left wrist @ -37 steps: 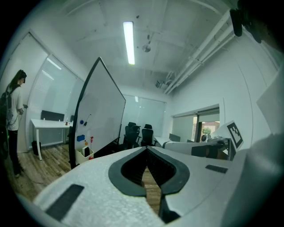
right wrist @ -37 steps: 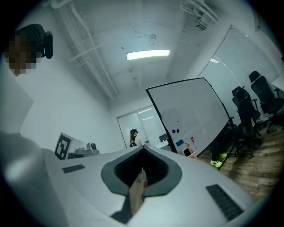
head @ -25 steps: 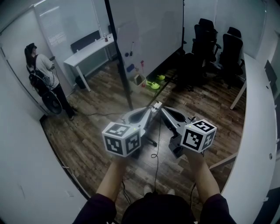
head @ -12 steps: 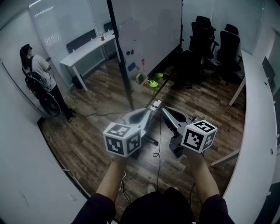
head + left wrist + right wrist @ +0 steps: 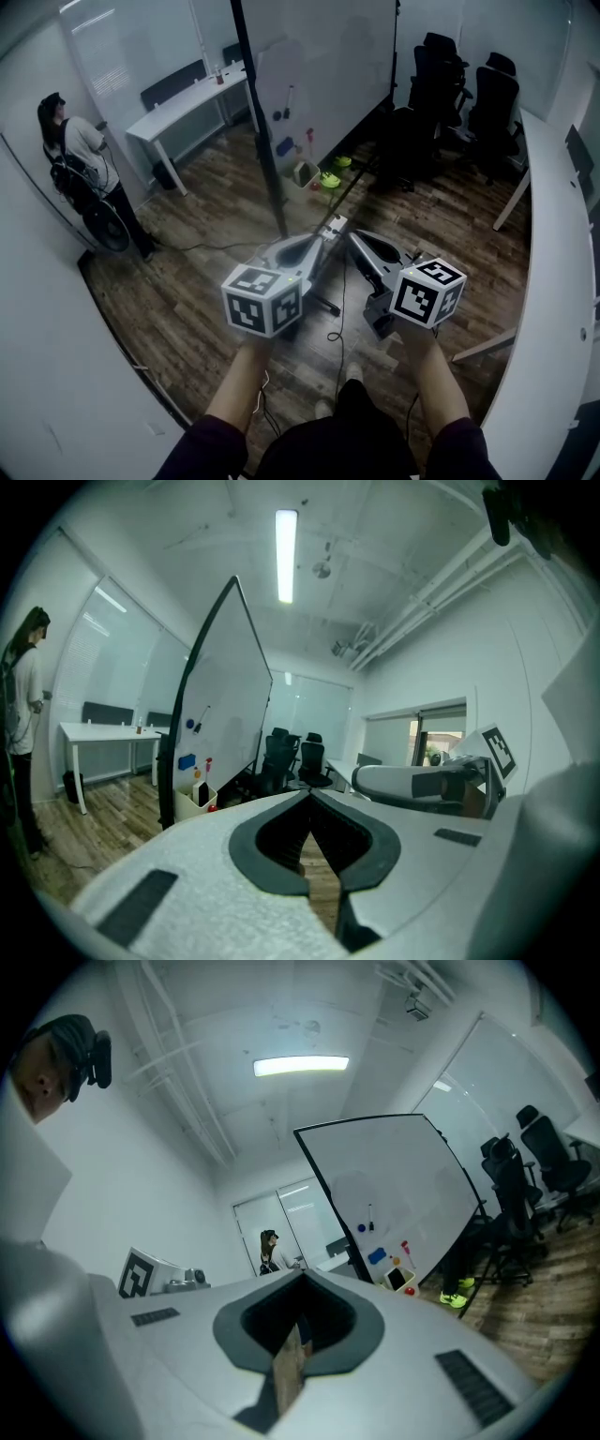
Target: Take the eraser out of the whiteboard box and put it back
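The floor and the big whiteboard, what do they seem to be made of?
The floor looks like wood or wood-look laminate: brown planks with grain streaks and staggered seams, low sheen. The whiteboard looks like a smooth, slightly glossy white panel, probably coated steel, since small coloured pieces cling to it like magnets; that is a guess.

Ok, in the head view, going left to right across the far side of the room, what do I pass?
standing person → white table → whiteboard → black office chairs → long white counter
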Tool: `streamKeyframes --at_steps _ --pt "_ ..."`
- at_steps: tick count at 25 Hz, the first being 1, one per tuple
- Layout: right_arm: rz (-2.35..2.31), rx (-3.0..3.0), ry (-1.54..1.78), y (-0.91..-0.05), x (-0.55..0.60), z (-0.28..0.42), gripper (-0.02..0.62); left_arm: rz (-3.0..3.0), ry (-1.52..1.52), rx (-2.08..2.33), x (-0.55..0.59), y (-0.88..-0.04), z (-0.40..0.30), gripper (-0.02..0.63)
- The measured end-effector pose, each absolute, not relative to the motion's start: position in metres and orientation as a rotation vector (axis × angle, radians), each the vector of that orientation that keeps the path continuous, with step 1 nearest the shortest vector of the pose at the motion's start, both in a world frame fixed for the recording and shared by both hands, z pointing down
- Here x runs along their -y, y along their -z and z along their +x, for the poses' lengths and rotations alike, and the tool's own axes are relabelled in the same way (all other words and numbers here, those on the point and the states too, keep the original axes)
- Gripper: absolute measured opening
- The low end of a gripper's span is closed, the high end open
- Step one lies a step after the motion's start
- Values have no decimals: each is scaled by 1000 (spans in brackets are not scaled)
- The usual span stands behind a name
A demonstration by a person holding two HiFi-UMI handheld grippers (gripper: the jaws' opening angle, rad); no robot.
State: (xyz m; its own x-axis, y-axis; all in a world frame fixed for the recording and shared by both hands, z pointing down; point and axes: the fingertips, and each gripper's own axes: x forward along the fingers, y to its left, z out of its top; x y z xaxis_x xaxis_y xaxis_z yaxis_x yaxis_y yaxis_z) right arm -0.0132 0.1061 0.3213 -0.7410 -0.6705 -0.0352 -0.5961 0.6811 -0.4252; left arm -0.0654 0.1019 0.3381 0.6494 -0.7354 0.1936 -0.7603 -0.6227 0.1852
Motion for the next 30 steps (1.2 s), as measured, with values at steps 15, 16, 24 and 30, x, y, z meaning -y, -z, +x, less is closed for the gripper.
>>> streamKeyframes --at_steps 15,16,24,30 --pt "-986 -2723 624 -334 -9 3 3 2589 -162 1234 -6 -349 -46 6" --pt "-983 -2723 628 -335 -2 6 3 2586 -165 1236 0 -349 -42 6" --pt "-925 -2739 661 -342 45 33 3 2550 -183 1283 44 -358 -16 6" --pt "-852 -2767 703 -352 72 42 3 2506 -181 1347 70 -364 -10 5"
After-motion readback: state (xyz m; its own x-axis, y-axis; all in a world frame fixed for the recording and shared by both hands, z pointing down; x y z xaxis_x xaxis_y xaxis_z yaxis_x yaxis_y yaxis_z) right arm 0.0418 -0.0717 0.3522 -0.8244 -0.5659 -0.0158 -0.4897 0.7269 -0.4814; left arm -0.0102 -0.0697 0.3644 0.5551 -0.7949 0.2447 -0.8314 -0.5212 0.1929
